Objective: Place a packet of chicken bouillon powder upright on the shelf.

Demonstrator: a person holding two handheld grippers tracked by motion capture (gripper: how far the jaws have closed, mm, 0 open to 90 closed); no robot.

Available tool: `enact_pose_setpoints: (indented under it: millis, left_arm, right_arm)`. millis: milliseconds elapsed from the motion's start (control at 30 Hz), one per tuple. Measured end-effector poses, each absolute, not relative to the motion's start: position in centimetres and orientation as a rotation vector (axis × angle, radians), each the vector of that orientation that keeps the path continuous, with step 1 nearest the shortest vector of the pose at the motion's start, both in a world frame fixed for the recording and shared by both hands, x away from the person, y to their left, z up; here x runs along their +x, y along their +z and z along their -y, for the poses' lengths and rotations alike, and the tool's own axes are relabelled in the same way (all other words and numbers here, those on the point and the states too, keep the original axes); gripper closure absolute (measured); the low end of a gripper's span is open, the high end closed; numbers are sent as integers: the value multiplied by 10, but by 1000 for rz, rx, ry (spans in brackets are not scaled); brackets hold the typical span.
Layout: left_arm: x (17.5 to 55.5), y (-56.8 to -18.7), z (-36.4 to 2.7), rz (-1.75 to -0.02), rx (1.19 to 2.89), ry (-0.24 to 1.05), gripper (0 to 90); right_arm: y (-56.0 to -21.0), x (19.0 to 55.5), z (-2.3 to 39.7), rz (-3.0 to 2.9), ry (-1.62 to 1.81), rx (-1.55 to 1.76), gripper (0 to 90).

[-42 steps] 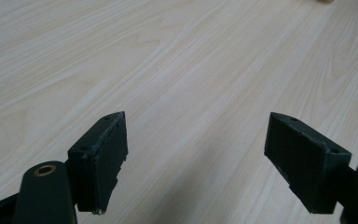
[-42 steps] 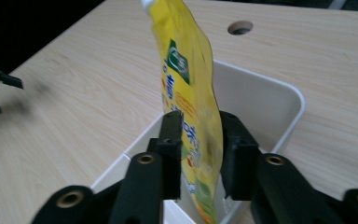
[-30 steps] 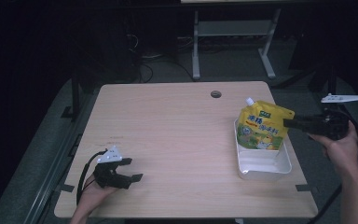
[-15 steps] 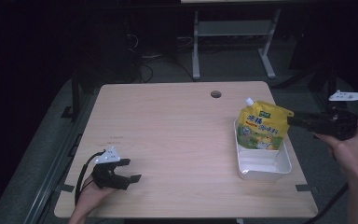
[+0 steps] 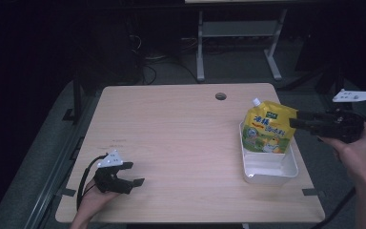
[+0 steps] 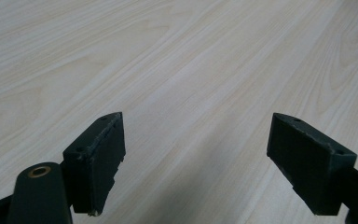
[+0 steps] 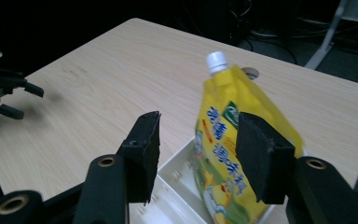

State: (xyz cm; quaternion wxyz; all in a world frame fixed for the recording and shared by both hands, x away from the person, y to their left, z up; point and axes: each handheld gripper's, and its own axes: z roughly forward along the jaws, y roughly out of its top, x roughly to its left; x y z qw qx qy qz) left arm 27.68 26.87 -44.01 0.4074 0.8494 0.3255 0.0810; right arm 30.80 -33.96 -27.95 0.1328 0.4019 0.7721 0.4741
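Note:
A yellow pouch with a white cap stands at the far end of a white tray on the table's right side. My right gripper points left at the pouch's right edge. In the right gripper view the pouch rises between and beyond the jaws of the right gripper. The jaws have just been opening, and their pads stand apart from the pouch. My left gripper rests open on the table near its front left corner, with nothing but bare wood between its jaws.
The light wooden table has a round cable hole near its far edge. A metal stand and cables lie on the dark floor behind. The tray's near half holds nothing.
My right gripper has drawn back to the right and a little upward, with its jaws spread wider. The pouch stays standing in the tray. The left gripper has not moved.

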Motion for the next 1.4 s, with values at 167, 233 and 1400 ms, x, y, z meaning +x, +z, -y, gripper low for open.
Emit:
enact_pose_setpoints:
  millis: [167, 233, 1400]
  left_arm:
    - [277, -440, -269, -820, 2145, 203, 189]
    - [277, -440, -269, -819, 2146, 203, 189]
    - [276, -441, -271, -813, 2157, 217, 185]
  right_arm:
    - [-281, 308, 325, -2280, 1373, 1131, 473]
    - [-282, 308, 319, -2294, 1375, 1126, 467]
    - [-326, 314, 252, -2410, 1398, 1118, 333]
